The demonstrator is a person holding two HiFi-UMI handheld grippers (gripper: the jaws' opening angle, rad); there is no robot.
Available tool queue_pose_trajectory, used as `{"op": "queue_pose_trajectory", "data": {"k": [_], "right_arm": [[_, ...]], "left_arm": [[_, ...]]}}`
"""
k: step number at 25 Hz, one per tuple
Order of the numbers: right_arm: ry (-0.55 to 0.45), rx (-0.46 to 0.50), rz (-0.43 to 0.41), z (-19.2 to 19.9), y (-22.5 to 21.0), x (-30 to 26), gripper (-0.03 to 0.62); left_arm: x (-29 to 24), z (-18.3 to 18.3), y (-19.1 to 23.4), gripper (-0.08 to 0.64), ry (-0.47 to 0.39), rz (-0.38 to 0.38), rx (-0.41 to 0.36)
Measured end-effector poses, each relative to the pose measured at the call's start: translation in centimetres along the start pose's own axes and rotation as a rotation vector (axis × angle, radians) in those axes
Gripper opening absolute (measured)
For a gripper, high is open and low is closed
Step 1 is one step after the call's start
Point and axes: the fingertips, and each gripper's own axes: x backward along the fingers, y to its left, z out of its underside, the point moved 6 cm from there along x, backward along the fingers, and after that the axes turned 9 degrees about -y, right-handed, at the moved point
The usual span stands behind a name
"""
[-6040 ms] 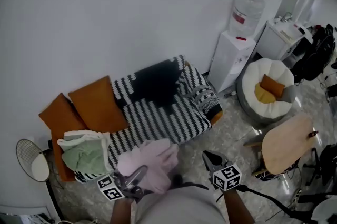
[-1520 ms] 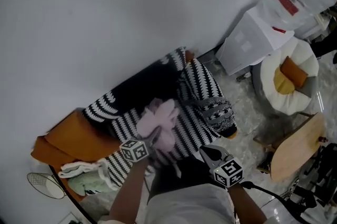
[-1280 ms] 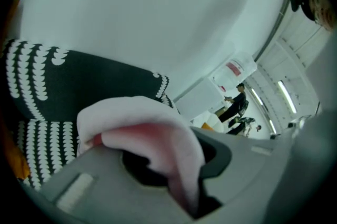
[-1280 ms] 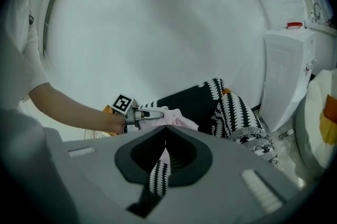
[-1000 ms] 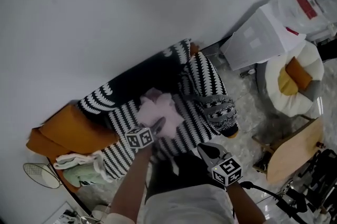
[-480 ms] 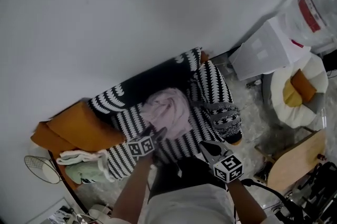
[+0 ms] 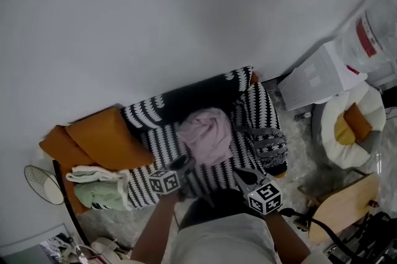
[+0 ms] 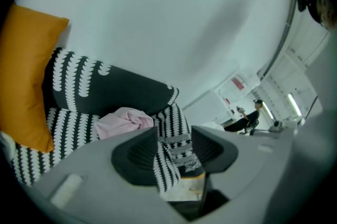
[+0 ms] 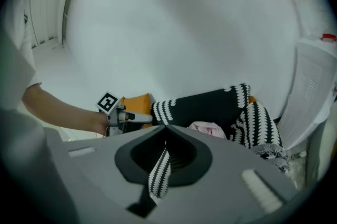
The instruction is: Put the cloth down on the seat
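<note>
Pink cloth [image 7: 206, 137] bunched on the seat [image 7: 156, 144] looks soft and light; pinch a raised fold. Left hand-held gripper [image 7: 182, 163] is closing on nothing; right hand-held gripper [image 7: 242, 175] is clenched, seemingly empty.

Lighting is diffuse, even and moderately bright in all three views, and shadows are soft. In the head view the white wall [image 7: 155, 21] shades unevenly to grey. The water dispenser [image 7: 366, 39] at the far right is smeared by motion blur. Both gripper views show strong fisheye curvature and black corner vignetting. Their near foreground is defocused. The cloth [image 8: 125, 122] on the seat [image 8: 68, 128] is moderately sharp. Strip lamps [image 8: 293, 103] glare at the far right of the left gripper view.
</note>
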Motion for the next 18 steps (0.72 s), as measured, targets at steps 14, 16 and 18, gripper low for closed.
{"op": "queue_pose_trajectory", "data": {"k": [14,16,18], "right_arm": [[-0.036,0.093,0.006,2.3,10.7,3.4,0.004],[-0.039,0.106,0.007,3.1,12.3,4.4,0.004],[-0.046,0.114,0.012,4.0,13.7,5.5,0.004]], "left_arm": [[13.8,4.2,-2.8,0.077,-0.078,0.101,0.000],[15.4,4.9,-3.3,0.068,-0.090,0.114,-0.009],[16.9,5.7,-3.9,0.057,-0.104,0.127,-0.020]]}}
